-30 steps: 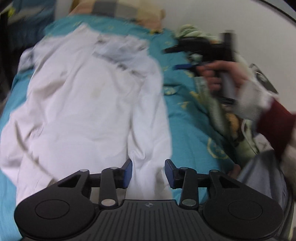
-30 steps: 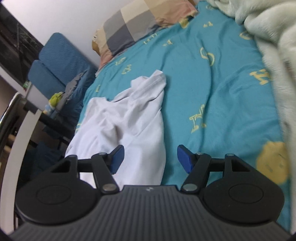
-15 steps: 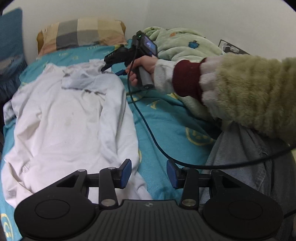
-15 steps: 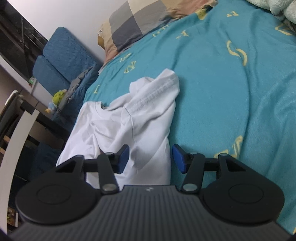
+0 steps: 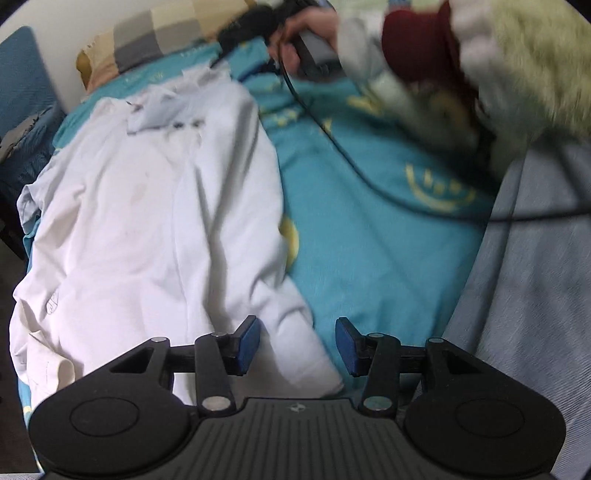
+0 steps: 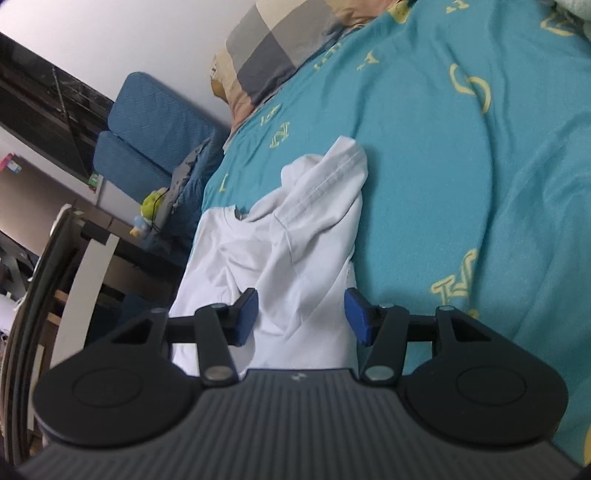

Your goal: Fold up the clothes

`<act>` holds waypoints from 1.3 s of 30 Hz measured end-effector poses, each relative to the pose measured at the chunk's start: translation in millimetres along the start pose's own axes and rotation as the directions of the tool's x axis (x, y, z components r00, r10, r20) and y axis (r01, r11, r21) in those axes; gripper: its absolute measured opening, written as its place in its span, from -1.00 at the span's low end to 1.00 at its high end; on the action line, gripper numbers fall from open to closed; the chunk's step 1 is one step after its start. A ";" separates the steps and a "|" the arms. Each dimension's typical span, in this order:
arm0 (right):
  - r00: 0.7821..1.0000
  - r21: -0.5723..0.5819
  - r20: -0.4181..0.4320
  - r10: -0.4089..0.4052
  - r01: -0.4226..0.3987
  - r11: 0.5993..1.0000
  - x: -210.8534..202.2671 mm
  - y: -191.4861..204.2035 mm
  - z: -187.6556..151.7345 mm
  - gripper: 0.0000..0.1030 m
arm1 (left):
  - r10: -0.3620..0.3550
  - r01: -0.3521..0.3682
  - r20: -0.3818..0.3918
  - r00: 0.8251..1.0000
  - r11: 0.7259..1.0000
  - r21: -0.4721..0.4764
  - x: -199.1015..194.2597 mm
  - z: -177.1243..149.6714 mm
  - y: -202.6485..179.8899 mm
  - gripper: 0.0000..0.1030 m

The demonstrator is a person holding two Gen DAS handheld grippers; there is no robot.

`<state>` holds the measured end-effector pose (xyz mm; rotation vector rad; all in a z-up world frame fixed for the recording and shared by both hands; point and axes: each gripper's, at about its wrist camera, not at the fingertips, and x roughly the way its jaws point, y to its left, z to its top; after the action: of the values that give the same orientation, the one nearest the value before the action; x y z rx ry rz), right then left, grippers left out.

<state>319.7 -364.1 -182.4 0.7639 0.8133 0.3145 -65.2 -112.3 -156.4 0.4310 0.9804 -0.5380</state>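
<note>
Both grippers have dropped toward the white shirt (image 5: 155, 221) on the bed (image 5: 369, 240): left gripper (image 5: 297, 347) fingers just widened over the hem corner, right gripper (image 6: 301, 315) fingers narrowed, parted, gripping nothing. Pinching both ends comes next; the shirt lies crumpled, sleeve flopped.

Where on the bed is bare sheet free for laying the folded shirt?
Bare teal sheet lies between the white shirt and the fleece blanket, below the checked pillow. Crowded: the shirt's side, and by the cable near the person's sleeve.
</note>
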 end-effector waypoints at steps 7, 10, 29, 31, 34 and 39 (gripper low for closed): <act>0.996 -0.077 0.003 -0.086 0.086 0.993 30.5 0.3 -7.0 -0.26 | 0.068 -0.065 -0.048 0.997 0.996 0.066 22.7 -1.5 -7.9 -0.35; 0.994 -0.106 0.022 -0.111 0.113 0.988 29.3 8.7 -6.2 -0.77 | 0.053 -0.052 -0.032 0.998 0.998 0.025 15.7 -0.2 0.3 -0.82; 0.958 -0.159 0.084 -0.274 0.284 0.945 18.9 15.1 0.4 -0.76 | -0.249 0.258 0.067 0.966 0.947 -0.192 -19.6 -3.5 7.8 -0.19; 0.959 -0.170 0.094 -0.267 0.280 0.945 9.4 25.4 -0.2 -0.69 | -0.232 0.251 0.110 0.966 0.946 -0.205 -31.5 0.3 15.8 0.06; 0.963 -0.193 0.114 -0.243 0.262 0.946 -13.2 44.9 -6.9 -0.06 | -0.210 0.250 0.175 0.962 0.937 -0.244 -50.9 2.0 34.0 0.33; 0.969 -0.238 0.164 -0.183 0.219 0.946 -65.5 89.9 -34.4 0.29 | -0.118 0.205 0.283 0.952 0.931 -0.303 -80.4 7.5 72.8 0.51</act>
<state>253.3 -319.2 -98.0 0.4511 0.6952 0.1745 -52.0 -40.5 -75.7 -0.0244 0.8341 -0.5523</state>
